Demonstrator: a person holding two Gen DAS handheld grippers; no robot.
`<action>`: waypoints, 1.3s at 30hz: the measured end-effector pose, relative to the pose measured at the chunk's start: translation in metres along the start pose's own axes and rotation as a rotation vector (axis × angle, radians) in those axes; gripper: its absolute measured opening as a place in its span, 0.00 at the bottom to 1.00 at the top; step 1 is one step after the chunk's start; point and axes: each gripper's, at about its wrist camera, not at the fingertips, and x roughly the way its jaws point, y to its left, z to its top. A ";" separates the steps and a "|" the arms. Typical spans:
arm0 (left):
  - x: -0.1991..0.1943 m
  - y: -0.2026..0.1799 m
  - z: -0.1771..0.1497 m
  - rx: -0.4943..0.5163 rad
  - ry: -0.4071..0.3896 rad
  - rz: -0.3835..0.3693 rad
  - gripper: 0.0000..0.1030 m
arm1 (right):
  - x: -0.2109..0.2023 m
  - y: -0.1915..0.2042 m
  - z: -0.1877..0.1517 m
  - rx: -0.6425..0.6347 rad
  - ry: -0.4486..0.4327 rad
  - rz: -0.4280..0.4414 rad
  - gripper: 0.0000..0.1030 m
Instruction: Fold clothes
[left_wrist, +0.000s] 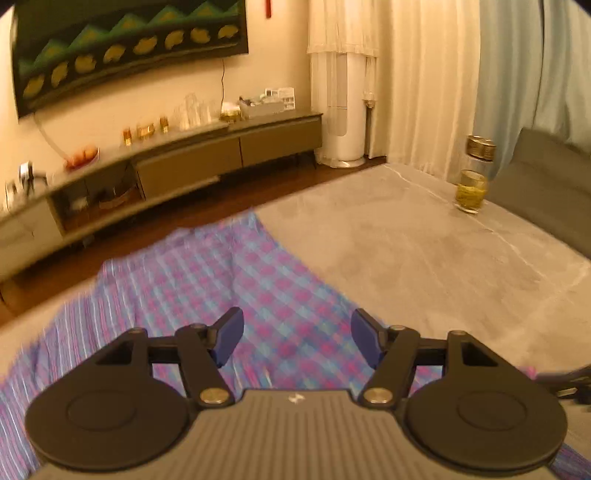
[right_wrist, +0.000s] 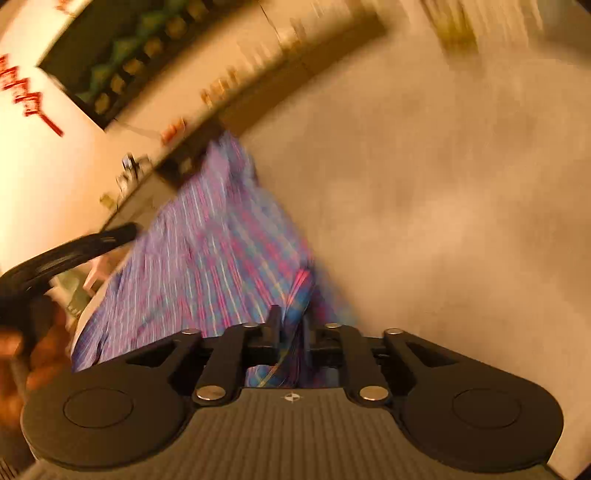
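Left gripper (left_wrist: 297, 341): fingers spread wide, empty, poised over the near part of the plaid garment (left_wrist: 236, 288) with nothing between the blue pads (left_wrist: 229, 339). Plaid garment: pink, blue and purple check, lying spread on the grey surface (left_wrist: 424, 258); long axis runs away from the left gripper toward the far edge, tapering to a corner there. Glass of yellow liquid (left_wrist: 471, 192): upright, well apart at far right. Right gripper (right_wrist: 290, 338): fingers drawn close together, pinching a bunched edge of the garment (right_wrist: 221, 251), which trails ahead and leftward from the grip; view heavily blurred. Judgement: the right gripper already has cloth; the left is directly over the fabric and nearer the free near edge, so it is placed to take the second hold.
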 end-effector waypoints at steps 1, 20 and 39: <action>0.012 -0.002 0.009 0.021 0.003 0.017 0.62 | -0.002 0.007 0.008 -0.070 -0.042 -0.004 0.21; 0.210 0.046 0.033 -0.034 0.140 0.139 0.55 | 0.081 0.052 -0.023 -0.729 0.275 0.105 0.23; -0.035 0.036 -0.096 -0.392 0.142 0.093 0.54 | 0.053 0.044 -0.028 -0.769 0.231 0.069 0.50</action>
